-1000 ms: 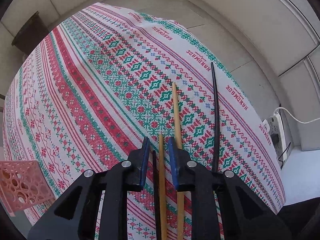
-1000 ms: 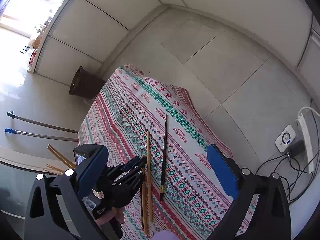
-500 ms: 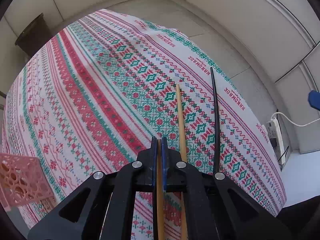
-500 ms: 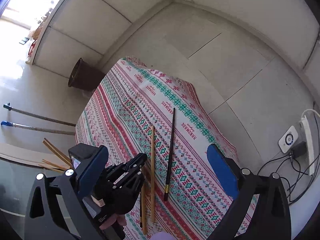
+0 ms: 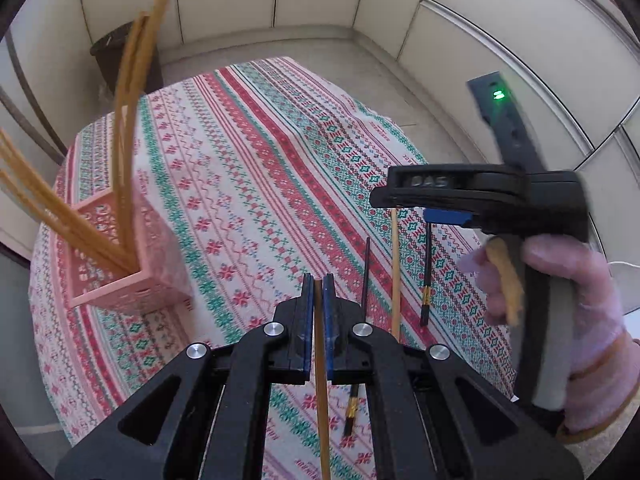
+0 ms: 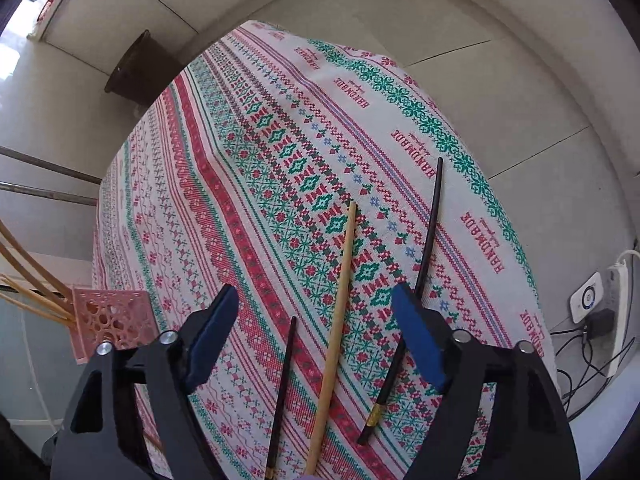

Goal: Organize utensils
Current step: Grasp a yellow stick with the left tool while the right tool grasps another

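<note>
Pale tiled floor and white wall panels ring a small bench (image 5: 256, 168) under a red-and-green patterned cloth. Since a second ago the left gripper (image 5: 318, 292) has closed from a narrow gap around a tan chopstick (image 5: 321, 380) to fingers pressed tight on it, and has lifted it off the cloth, so one more stick is on its way to storage. The right gripper (image 6: 312, 312) has dropped toward the bench; its fingers, spread wide a moment back, are closing now over another tan chopstick (image 6: 338, 304) that lies between them, with nothing pinched yet. Just left of that stick lies a short black chopstick (image 6: 285, 376), and at its right a long black chopstick (image 6: 424, 248) runs toward the bench's right edge, partly under the right finger. A pink basket (image 5: 132, 264) near the left edge already holds several tan sticks fanned outward. Those leaning sticks look like the main obstacle to dropping another in.
</note>
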